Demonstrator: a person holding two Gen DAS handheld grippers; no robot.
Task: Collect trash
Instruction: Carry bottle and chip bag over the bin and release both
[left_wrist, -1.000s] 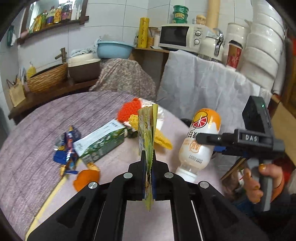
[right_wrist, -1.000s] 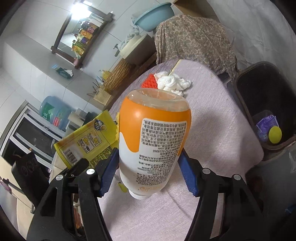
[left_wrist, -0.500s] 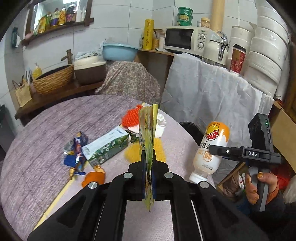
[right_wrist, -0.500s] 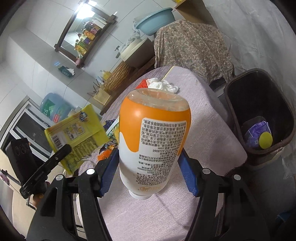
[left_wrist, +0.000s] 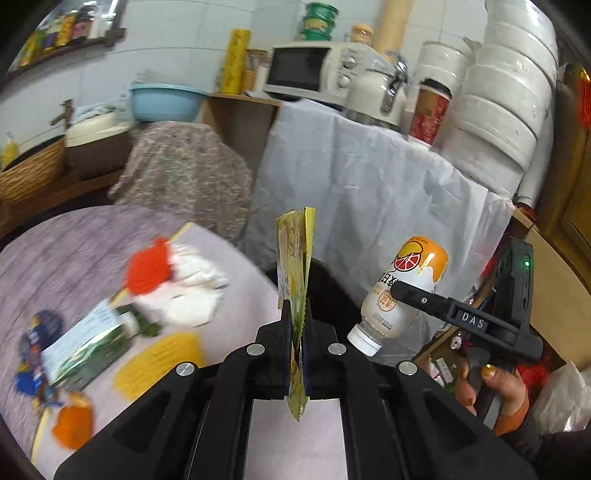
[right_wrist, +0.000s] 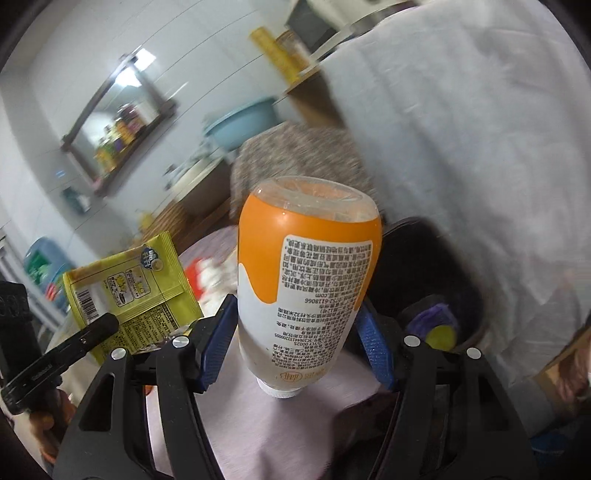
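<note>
My left gripper (left_wrist: 296, 325) is shut on a yellow-green snack wrapper (left_wrist: 295, 266), held edge-on above the table's right edge; the wrapper also shows in the right wrist view (right_wrist: 129, 295). My right gripper (right_wrist: 295, 336) is shut on an orange-and-white drink bottle (right_wrist: 306, 277), held cap down; the bottle also shows in the left wrist view (left_wrist: 402, 291), off the table's right side. A dark trash bin (right_wrist: 436, 258) stands past the table edge, behind the bottle, with a purple wrapper and a yellow lid inside.
On the purple table (left_wrist: 55, 240) lie a red mesh piece (left_wrist: 147, 271), white tissue (left_wrist: 192, 291), a green carton (left_wrist: 88, 343), a yellow mesh piece (left_wrist: 159, 358), blue wrappers (left_wrist: 33, 350) and an orange scrap (left_wrist: 72, 424). A white-draped counter (left_wrist: 369, 184) stands behind the bin.
Both grippers have swung right, away from the table's middle toward the bin side. The bottle now hangs over the bin area. The wrapper and the bottle stay gripped.
</note>
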